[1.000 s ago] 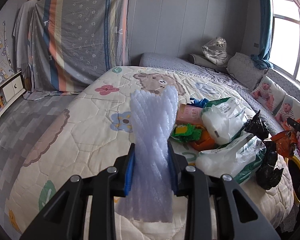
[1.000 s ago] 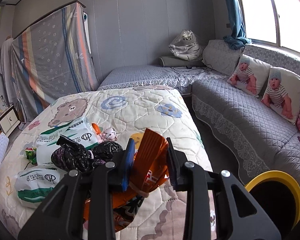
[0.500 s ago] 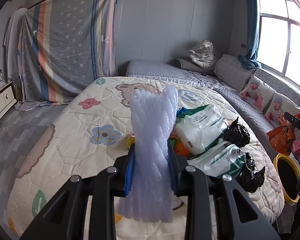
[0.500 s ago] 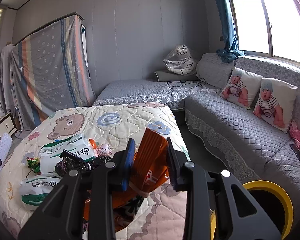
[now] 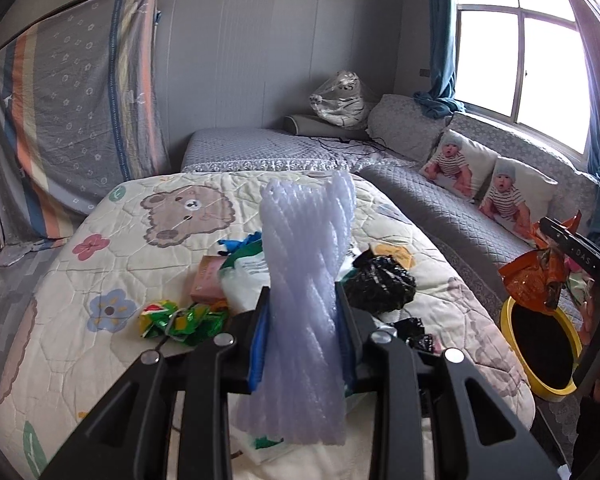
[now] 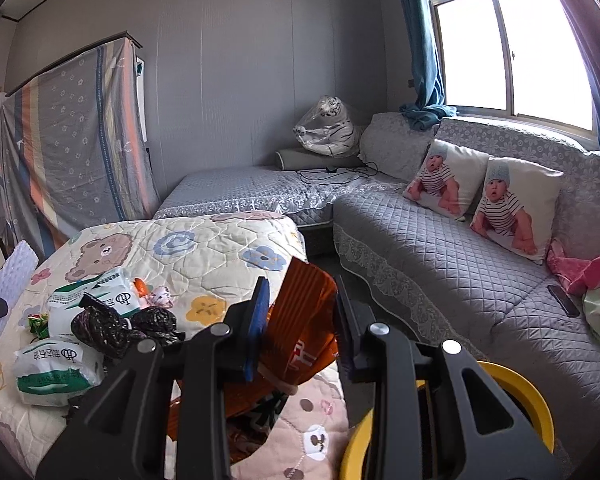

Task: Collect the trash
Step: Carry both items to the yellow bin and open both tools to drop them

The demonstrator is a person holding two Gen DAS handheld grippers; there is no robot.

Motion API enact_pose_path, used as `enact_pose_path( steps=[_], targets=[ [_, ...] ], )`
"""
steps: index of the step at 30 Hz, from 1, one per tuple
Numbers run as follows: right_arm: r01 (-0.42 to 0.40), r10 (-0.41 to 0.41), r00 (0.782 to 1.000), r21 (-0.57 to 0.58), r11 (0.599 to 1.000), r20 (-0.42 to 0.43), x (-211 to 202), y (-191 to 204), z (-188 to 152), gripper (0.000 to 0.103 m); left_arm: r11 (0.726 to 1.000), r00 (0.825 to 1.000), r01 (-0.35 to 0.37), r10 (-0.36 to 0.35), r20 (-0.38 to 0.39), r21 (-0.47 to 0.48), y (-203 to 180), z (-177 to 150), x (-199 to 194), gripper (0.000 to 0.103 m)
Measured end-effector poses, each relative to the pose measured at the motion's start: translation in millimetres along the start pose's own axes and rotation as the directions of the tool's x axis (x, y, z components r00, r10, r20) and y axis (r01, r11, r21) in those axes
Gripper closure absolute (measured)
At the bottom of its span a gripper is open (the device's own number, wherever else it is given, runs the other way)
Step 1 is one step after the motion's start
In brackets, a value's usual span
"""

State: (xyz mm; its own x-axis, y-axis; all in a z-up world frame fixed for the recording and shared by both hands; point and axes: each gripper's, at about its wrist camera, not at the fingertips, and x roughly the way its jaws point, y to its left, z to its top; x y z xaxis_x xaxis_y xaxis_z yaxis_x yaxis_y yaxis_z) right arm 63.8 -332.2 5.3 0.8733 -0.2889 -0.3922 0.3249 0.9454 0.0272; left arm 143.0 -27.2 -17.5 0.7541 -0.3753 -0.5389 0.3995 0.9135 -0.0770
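Between the pads of the left claw (image 5: 302, 334) a white foam net sleeve (image 5: 306, 280) is clamped, and the right claw (image 6: 300, 322) is clamped on one orange wrapper (image 6: 302, 320) near the yellow-rimmed bin (image 6: 516, 400), neither yet dropped in. Farther off on the bed (image 5: 100, 216), two white-and-green packs (image 6: 56, 372), black bags (image 5: 382, 282), green wrappers (image 5: 180, 318) and one pink box (image 5: 206, 280) are left.

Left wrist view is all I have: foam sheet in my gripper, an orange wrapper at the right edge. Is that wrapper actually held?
Observer: Yes. The right gripper is shut on the orange wrapper.
Operator: Is the bin under it?
Observer: The yellow-rimmed bin sits lower right of it, beside the bed.
Operator: Anything near the bin on the sofa?
Observer: A dark phone-like slab lies on the grey sofa, by pink cloth.
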Motion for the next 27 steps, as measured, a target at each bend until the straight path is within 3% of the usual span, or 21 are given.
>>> enact_pose_path(
  steps=[11,18,27],
  targets=[
    [0.131,-0.130,0.991,0.051,0.990,-0.012,-10,-66,-11,0.074,0.977,0.987,0.158,-0.154,-0.039,0.144,-97,21,35,0.076],
    [0.235,-0.234,0.972,0.071,0.970,-0.020,-20,-103,-23,0.073,0.940,0.962,0.272,-0.257,-0.097,0.207,-161,23,59,0.076],
    [0.317,-0.311,0.948,0.100,0.943,-0.070,-25,-141,-44,0.073,0.876,0.914,0.402,-0.368,-0.169,0.265,-236,13,82,0.075]
  ],
)
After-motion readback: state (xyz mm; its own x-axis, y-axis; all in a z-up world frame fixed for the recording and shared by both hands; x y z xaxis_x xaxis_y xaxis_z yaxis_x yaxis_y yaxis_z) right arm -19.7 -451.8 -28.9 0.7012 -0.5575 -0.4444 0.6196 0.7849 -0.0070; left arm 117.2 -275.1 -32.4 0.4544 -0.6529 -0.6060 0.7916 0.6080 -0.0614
